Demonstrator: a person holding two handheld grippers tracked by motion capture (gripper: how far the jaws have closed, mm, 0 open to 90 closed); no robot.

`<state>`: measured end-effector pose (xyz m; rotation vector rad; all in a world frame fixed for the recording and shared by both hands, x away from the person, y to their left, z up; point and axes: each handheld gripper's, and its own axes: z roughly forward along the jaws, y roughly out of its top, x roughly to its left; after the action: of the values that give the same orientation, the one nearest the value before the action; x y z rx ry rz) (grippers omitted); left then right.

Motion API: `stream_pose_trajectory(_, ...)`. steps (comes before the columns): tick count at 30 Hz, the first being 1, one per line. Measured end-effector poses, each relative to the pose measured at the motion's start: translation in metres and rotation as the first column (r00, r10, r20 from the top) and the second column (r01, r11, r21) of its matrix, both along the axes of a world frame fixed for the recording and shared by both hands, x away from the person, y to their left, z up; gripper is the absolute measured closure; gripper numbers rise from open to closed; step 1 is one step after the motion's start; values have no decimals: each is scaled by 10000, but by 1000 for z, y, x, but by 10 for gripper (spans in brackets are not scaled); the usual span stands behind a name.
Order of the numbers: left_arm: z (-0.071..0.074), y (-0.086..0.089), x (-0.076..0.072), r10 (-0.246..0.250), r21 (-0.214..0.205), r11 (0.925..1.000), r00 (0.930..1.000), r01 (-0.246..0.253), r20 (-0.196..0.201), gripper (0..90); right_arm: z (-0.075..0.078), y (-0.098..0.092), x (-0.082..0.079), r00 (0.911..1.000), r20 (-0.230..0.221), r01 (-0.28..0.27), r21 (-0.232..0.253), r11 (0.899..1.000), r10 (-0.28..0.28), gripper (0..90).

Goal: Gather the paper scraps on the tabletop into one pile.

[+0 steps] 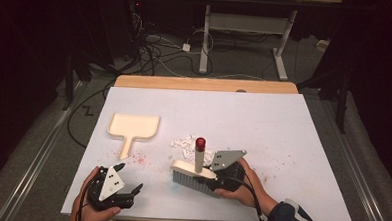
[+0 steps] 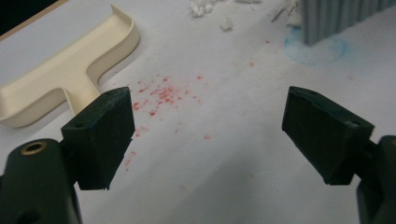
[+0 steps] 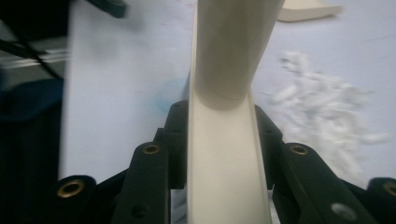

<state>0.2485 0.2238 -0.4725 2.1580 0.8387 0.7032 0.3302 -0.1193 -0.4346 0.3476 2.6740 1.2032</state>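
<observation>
Hidden, cropped and blurred parts

In the right gripper view the cream plastic brush back (image 3: 226,172) ran off the top and bottom edges, its bristles were hidden, and the white shredded scraps (image 3: 327,112) were blurred; the left gripper view cropped the cream plastic dustpan (image 2: 60,79).

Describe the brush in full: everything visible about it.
The brush is a hand brush with a flat cream back that looks like plastic, a row of grey-blue bristles beneath it, and a cream handle standing upright from the back, topped by a dark red cap. It sits bristles down on the white table, just in front of the pile of white scraps. The right gripper is shut on its back, jaws pressing both long edges, as the right gripper view shows.
</observation>
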Motion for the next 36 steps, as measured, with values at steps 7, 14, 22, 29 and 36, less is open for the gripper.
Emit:
stream_pose_trajectory(7,-1,-2,2,-152,90,9998,9999,152,31,160,4,-2,35,9972,310,677,117,9976,-680,677)
stream_pose_trajectory(14,-1,-1,3,-133,68,9999,9999,133,27,160,21,-14,33,9920,585,1084,562,9925,-1117,677)
stream_pose_trajectory(22,0,-1,1,-157,92,9998,9999,157,70,160,52,-50,20,9608,1288,2322,1088,9666,-2454,676)
stream_pose_trajectory(29,0,-3,1,-199,127,9997,9998,198,53,160,46,-75,21,9001,1461,4055,642,9118,-4105,676)
stream_pose_trajectory(36,-1,-5,2,-294,183,9994,9996,294,4,160,21,-83,31,8166,1579,5656,-275,8242,-5551,676)
